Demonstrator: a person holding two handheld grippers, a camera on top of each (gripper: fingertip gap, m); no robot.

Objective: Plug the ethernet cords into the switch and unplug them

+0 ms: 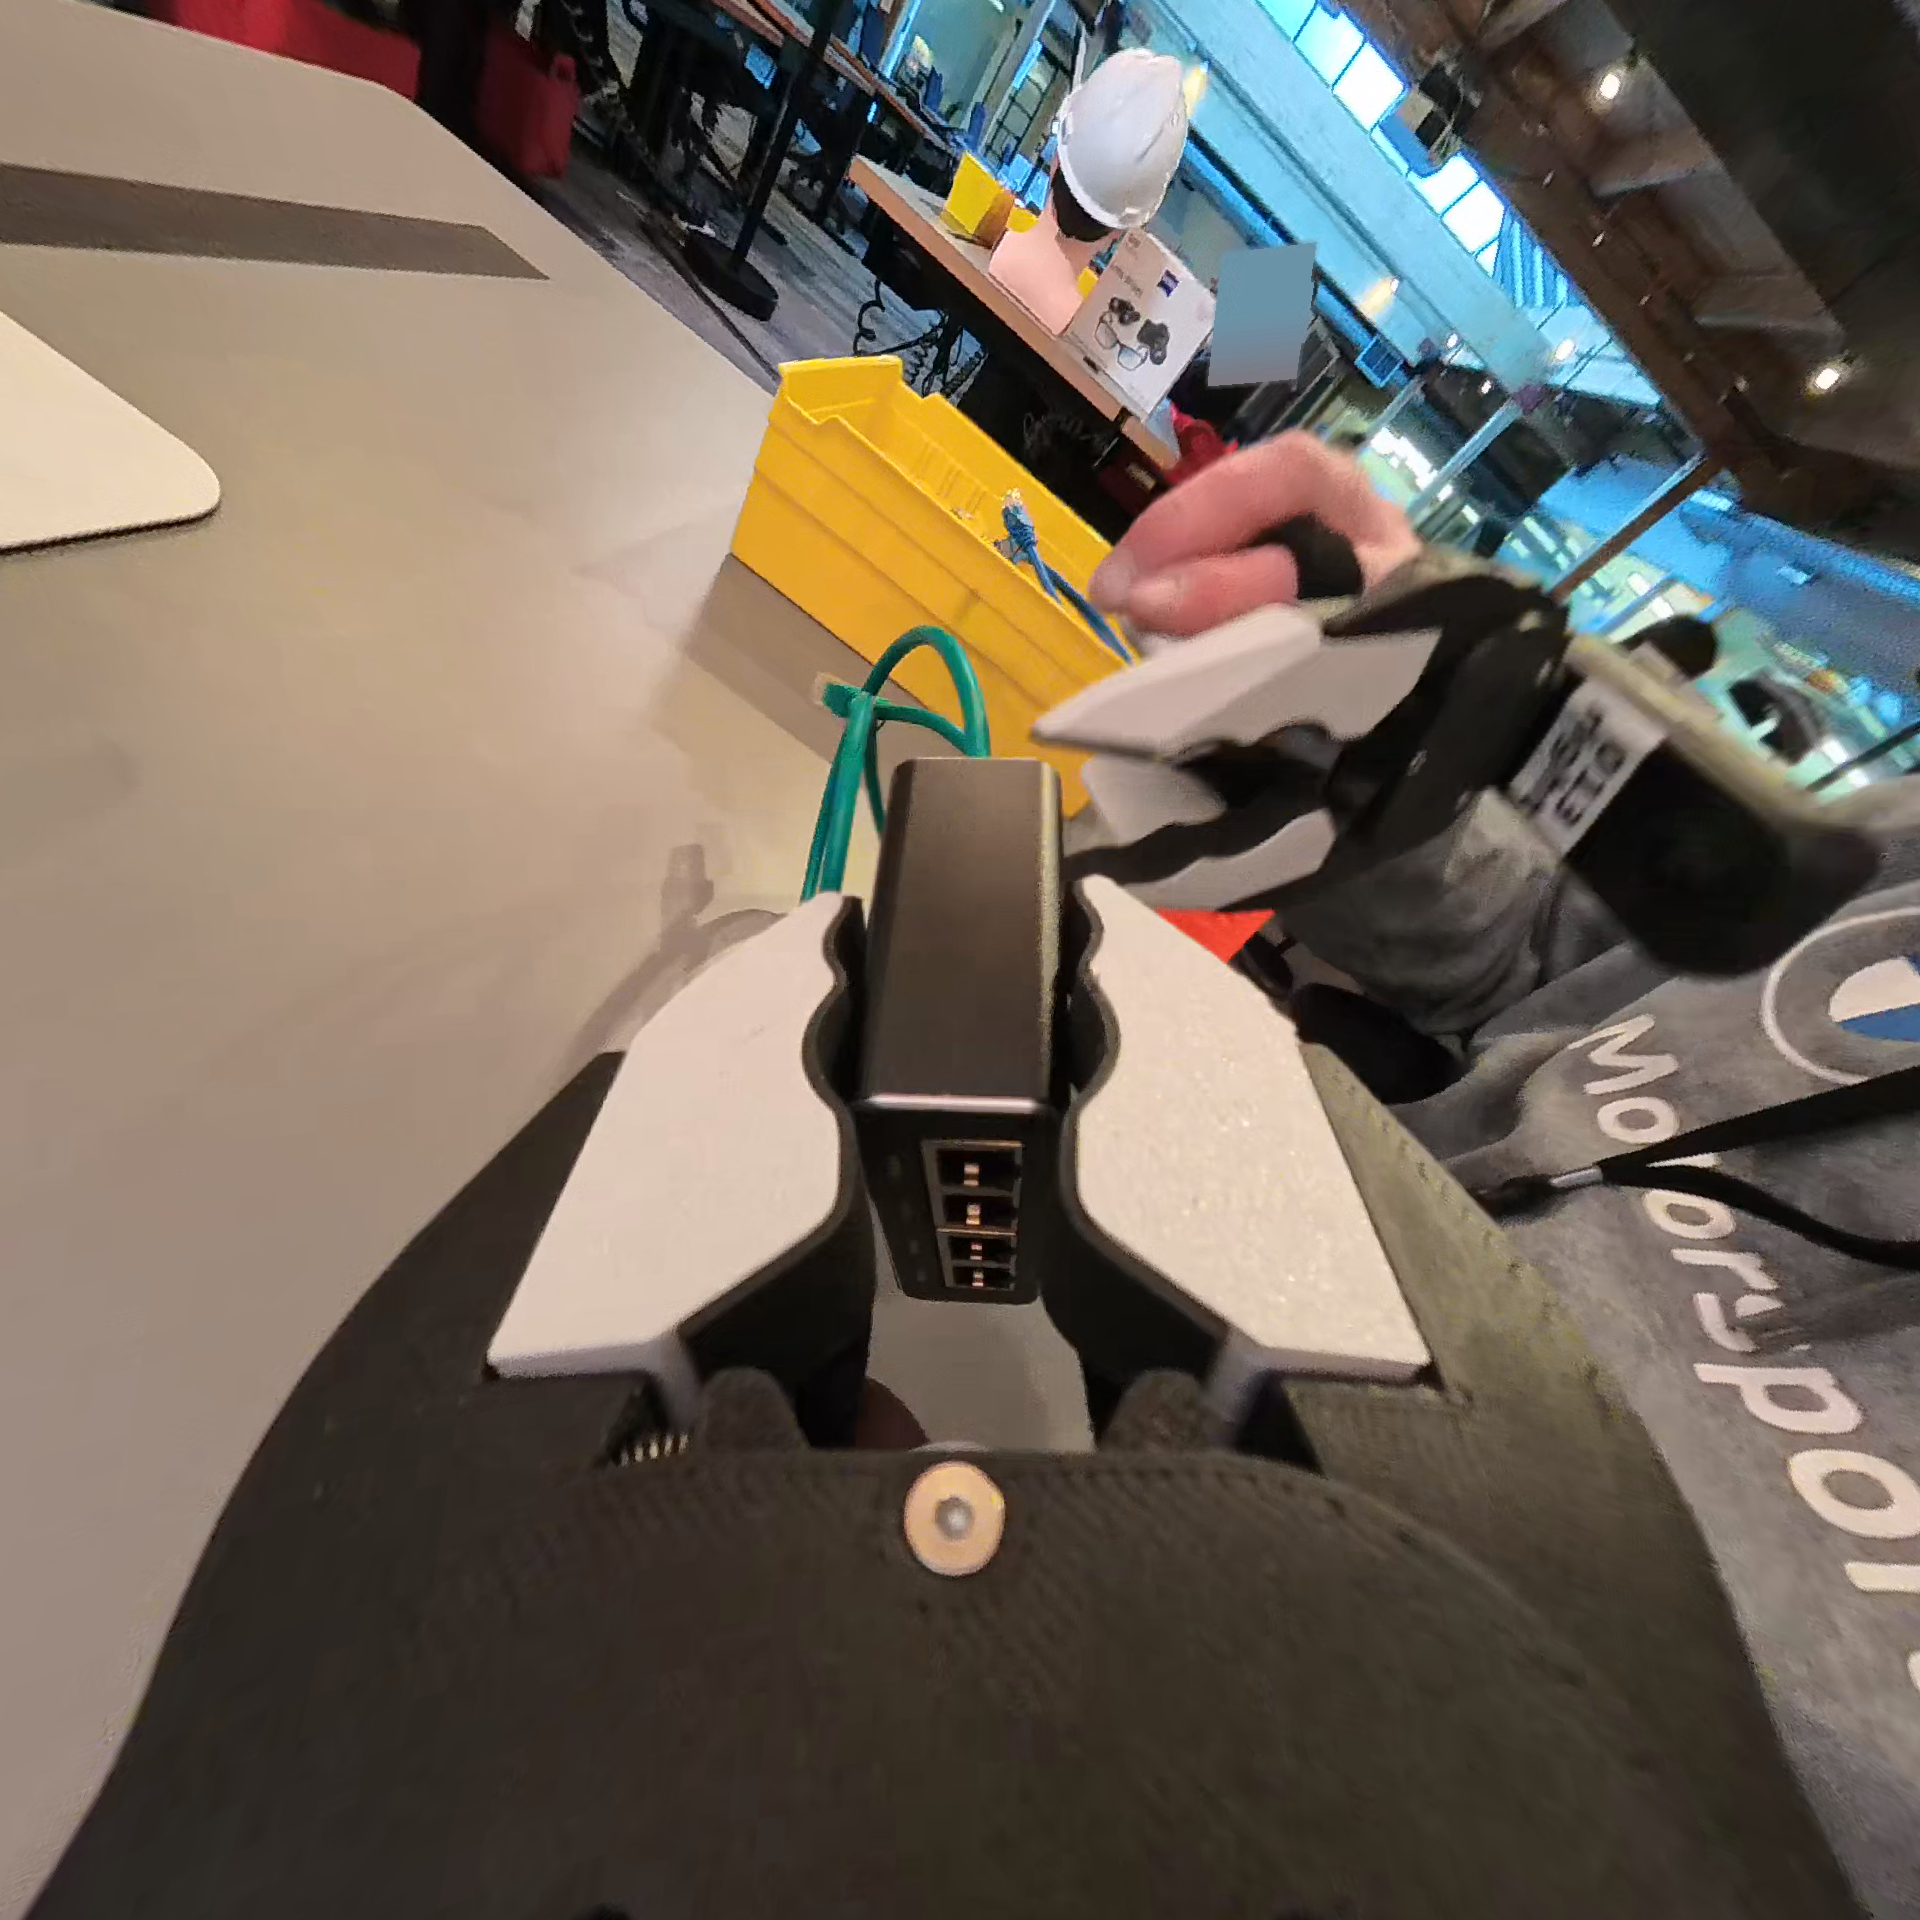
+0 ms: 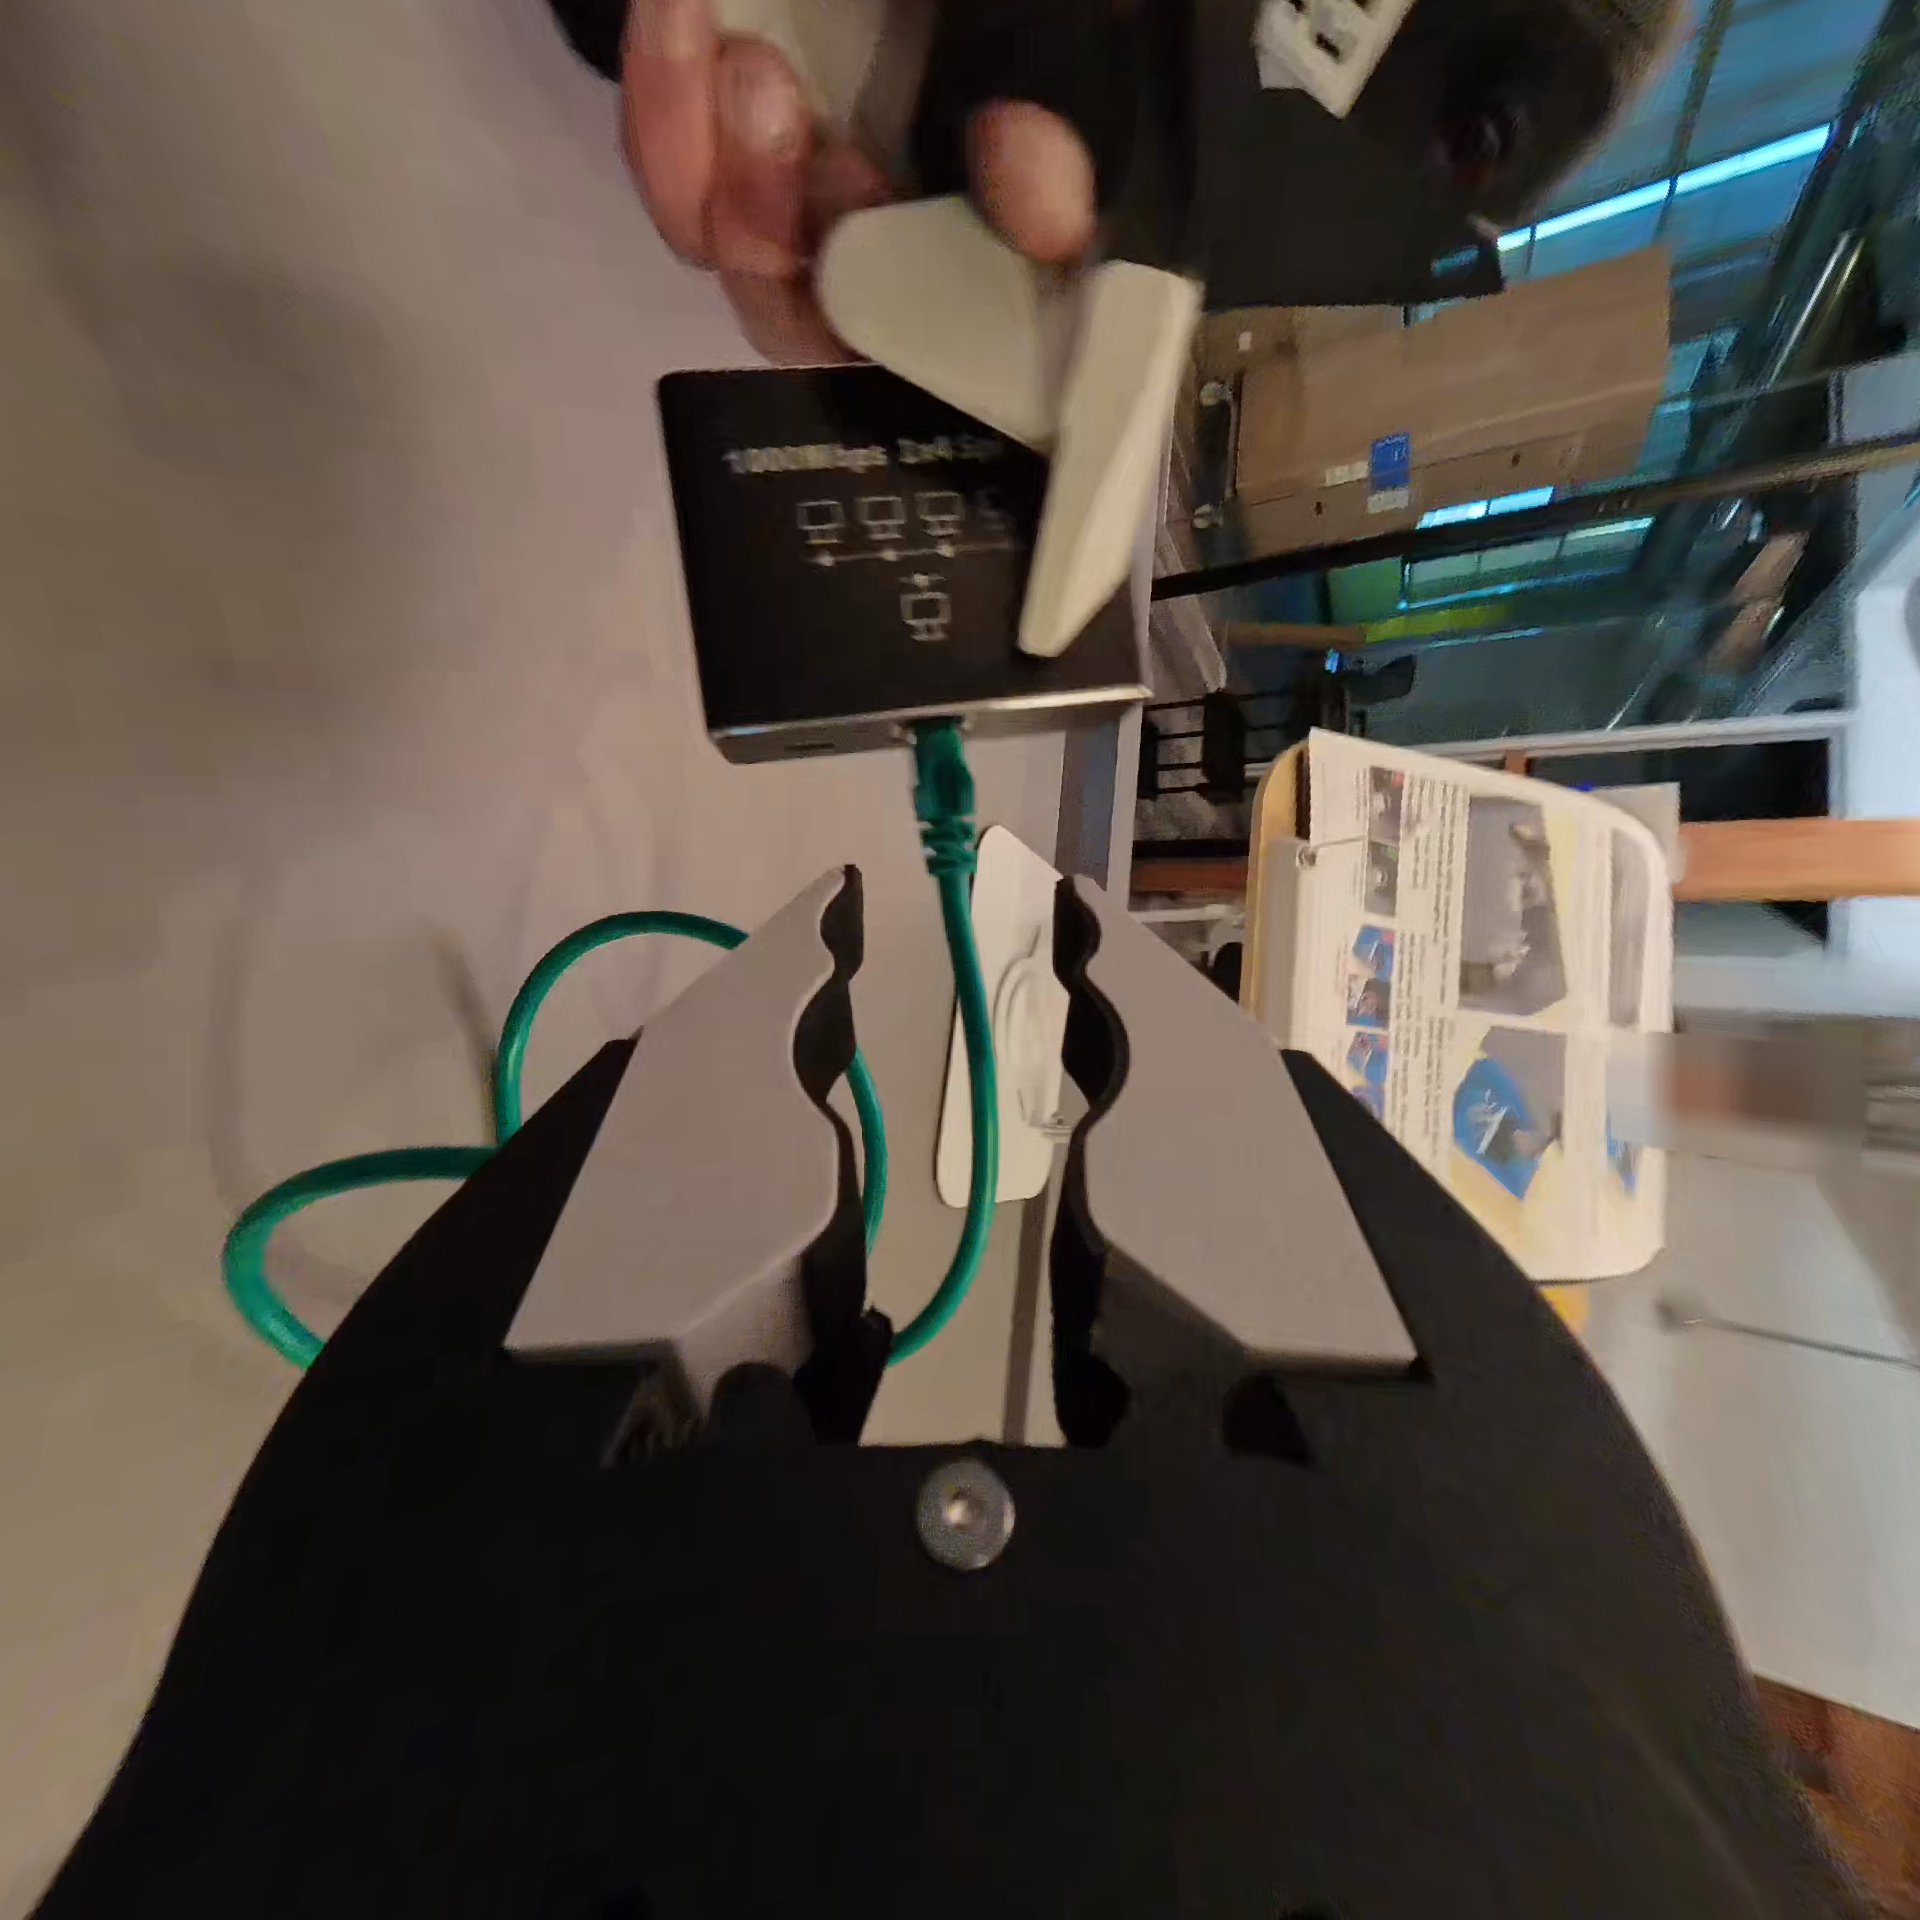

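While my left gripper point(image 1: 961, 1049) clamps the black ethernet switch point(image 1: 961, 966) between its grey fingers point(image 1: 717, 1122), I see the row of four empty ports facing my left camera and the box lifted clear of the grey table point(image 1: 364, 675). From the right wrist view, the green ethernet cord point(image 2: 961, 997) is plugged into the single port on the opposite end of the switch, then runs down between my right gripper's point(image 2: 961, 883) fingers and loops out over the table to the left. Those right fingers stand narrowly apart around the cord and I see no grip on it; they are empty. A yellow bin point(image 1: 904, 520) sits near the table's far edge, just beyond the switch, with a blue cable point(image 1: 1039, 551) poking out of it. A white pad point(image 2: 997, 1029) lies on the table under the right fingers, and a printed sheet point(image 2: 1475, 997) lies beyond the table's edge.
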